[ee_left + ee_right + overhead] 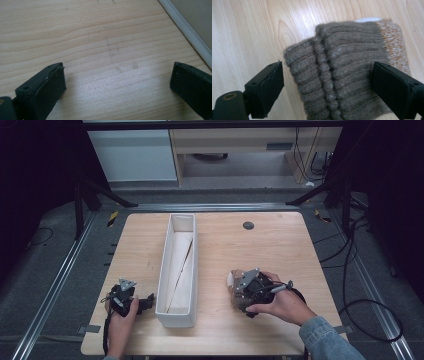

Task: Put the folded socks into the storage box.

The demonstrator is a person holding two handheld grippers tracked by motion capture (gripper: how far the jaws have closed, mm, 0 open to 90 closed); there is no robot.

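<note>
While resting on a pale wooden table (280, 240), seen from above: two hand-held grippers, one on each side of a long, narrow white box (165, 285) set lengthwise down the middle. Left gripper (148, 301) low on the table, just beside the box's near left wall, jaws spread wide over bare wood; box wall (190, 32) visible at the upper right of the left gripper view. Right gripper (327, 82) to the right of the box, held over a folded brown ribbed knit piece (342, 70), possibly a sock, lying flat on the table. Jaws spread, one on either side of the knit, not pressing it; whether the right-hand jaw touches the fabric, cannot tell. Lighter speckled orange-brown knit (393, 42) and a sliver of white at the far end. From above, knit (234, 281) mostly hidden beneath the right hand (280, 302), well apart from the box.
</note>
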